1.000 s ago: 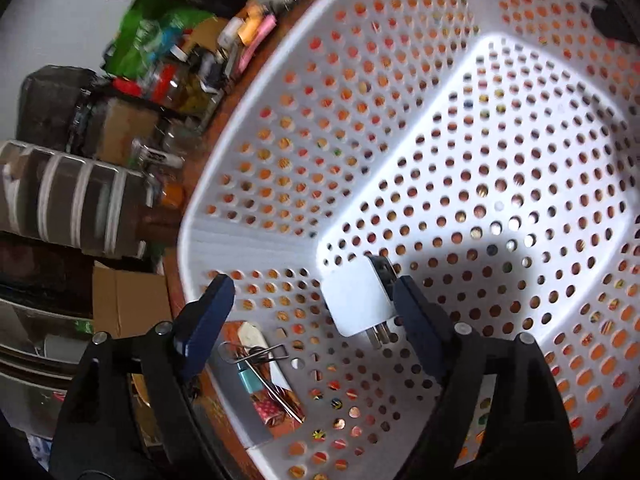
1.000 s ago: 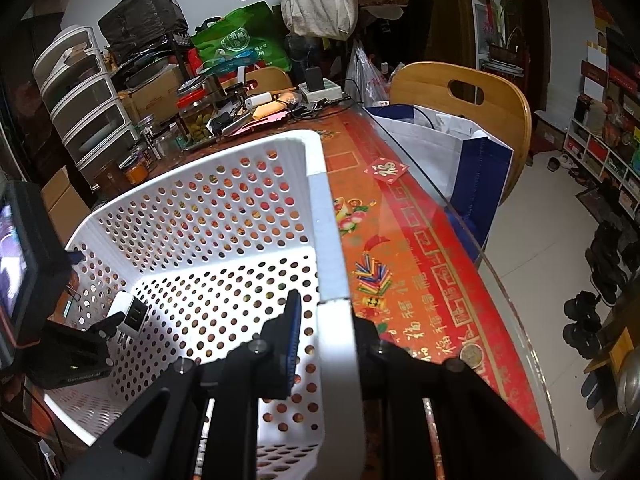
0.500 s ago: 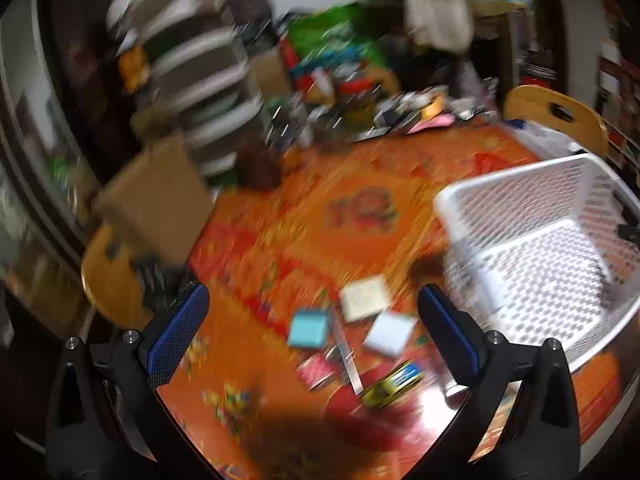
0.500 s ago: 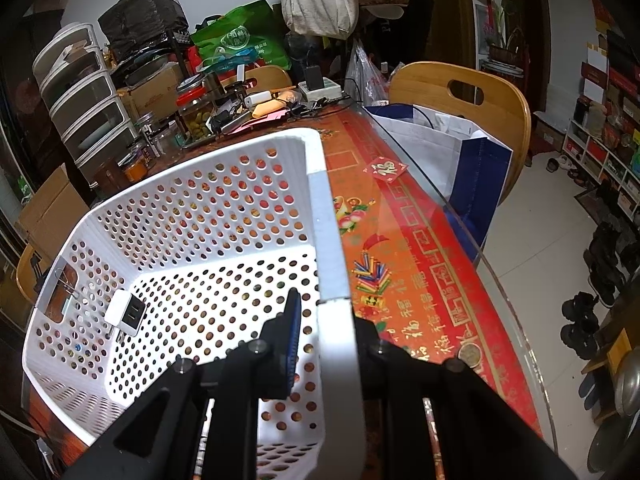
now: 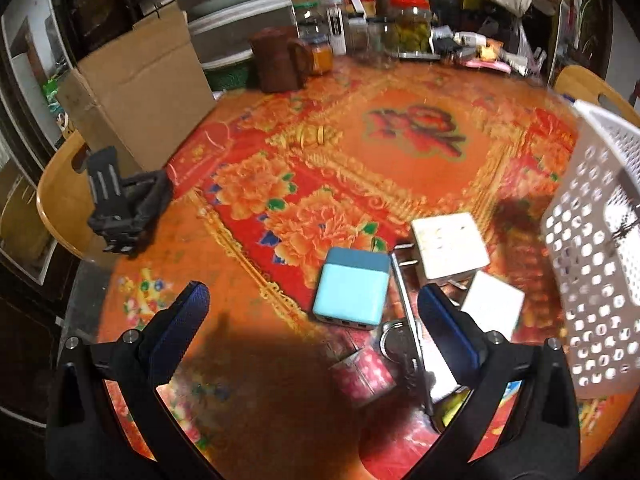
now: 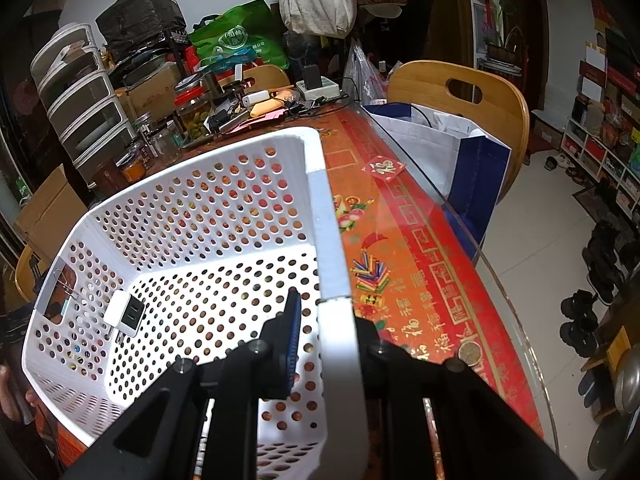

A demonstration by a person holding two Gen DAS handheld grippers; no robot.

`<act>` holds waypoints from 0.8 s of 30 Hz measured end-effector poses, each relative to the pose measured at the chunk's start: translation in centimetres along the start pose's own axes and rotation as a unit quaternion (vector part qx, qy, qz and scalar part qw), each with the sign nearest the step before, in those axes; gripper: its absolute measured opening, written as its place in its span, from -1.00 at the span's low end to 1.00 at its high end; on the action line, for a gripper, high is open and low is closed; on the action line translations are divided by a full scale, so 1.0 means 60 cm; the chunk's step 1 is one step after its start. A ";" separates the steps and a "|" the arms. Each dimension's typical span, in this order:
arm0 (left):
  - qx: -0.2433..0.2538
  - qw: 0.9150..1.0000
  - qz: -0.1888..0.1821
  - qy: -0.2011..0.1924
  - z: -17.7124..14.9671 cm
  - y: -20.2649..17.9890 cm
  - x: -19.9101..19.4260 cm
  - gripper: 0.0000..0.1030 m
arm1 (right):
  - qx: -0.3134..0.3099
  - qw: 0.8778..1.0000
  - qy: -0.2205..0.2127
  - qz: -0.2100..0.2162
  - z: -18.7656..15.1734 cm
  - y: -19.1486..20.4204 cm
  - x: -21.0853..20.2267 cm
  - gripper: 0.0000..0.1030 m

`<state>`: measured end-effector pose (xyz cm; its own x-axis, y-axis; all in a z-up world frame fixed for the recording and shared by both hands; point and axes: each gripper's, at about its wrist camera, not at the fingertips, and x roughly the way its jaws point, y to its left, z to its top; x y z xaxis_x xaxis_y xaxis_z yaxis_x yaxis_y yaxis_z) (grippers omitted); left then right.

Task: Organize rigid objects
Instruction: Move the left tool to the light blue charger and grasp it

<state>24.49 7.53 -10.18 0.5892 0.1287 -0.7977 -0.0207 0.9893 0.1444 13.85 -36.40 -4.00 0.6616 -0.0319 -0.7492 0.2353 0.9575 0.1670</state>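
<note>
Basket (image 6: 224,216) rim is gripped by the closed right tool (image 6: 326,316), and a white charger (image 6: 124,314) is seen inside it. Nothing is held by the wide-open left tool (image 5: 312,312) above the desk (image 5: 400,152), near a blue power bank (image 5: 352,288).

The left gripper (image 5: 313,302) has 2 black angular arms with blue ribbed pads (image 5: 185,320) and silver screws. The right gripper (image 6: 326,320) looks alike: black frame, blue pad, round silver screws.

A white plug adapter (image 6: 126,314) lies in the perforated white basket (image 6: 200,216); a light-blue charger (image 5: 352,287) lies flat on the table.
</note>
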 end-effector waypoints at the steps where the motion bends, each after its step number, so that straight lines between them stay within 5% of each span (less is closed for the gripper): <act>1: -0.001 1.000 0.001 0.003 0.001 0.000 0.009 1.00 | 0.000 1.000 0.000 -0.001 -0.001 0.001 0.000 -0.70; 11: -0.009 1.000 -0.003 0.028 -0.001 0.008 0.048 0.99 | -0.003 1.000 0.001 -0.005 -0.002 0.005 -0.001 -0.70; 24: -0.036 0.998 -0.022 0.040 0.001 0.014 0.077 0.73 | -0.002 1.000 -0.002 -0.005 -0.002 0.003 -0.002 -0.69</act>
<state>27.24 8.95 -13.68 0.5252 0.0868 -0.8466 -0.0557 0.9962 0.0676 13.77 -36.19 -3.95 0.6613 -0.0424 -0.7489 0.2391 0.9582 0.1569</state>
